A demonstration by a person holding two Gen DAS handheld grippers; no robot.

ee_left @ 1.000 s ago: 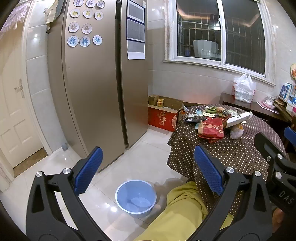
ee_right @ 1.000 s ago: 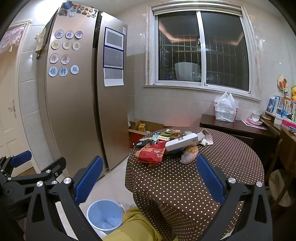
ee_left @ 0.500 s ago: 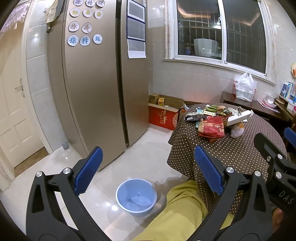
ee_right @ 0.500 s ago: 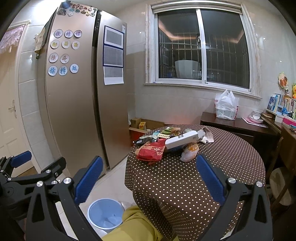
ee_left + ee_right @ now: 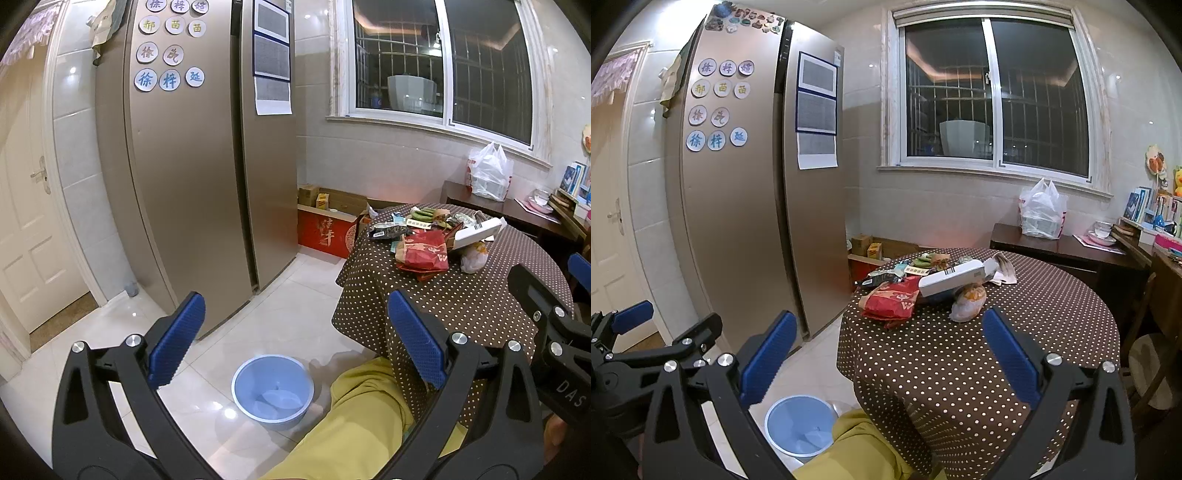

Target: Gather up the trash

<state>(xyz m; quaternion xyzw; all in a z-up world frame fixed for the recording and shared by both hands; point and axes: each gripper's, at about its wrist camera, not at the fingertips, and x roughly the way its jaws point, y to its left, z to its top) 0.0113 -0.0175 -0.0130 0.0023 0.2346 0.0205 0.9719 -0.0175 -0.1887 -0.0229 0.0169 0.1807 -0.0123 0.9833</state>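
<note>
A heap of trash lies on the far part of a round table with a brown dotted cloth (image 5: 979, 354): a red snack bag (image 5: 892, 301), a long white box (image 5: 951, 282), a crumpled clear bag (image 5: 967, 302), and several wrappers (image 5: 923, 264). The same red snack bag (image 5: 423, 253) and white box (image 5: 478, 230) show in the left wrist view. A light blue bin (image 5: 272, 387) stands on the floor by the table. My left gripper (image 5: 295, 339) is open over the floor above the bin. My right gripper (image 5: 888, 356) is open before the table's near edge, well short of the heap.
A tall steel fridge (image 5: 207, 155) fills the left. A red carton (image 5: 325, 230) sits on the floor beyond it. A dark side table (image 5: 1067, 247) holds a white plastic bag (image 5: 1041, 214). A person's yellow-trousered knee (image 5: 362, 417) is beside the bin. A chair (image 5: 1148, 354) stands right.
Both views have shifted slightly, with the table and trash heap a touch lower and nearer. Both grippers stay open and empty.
</note>
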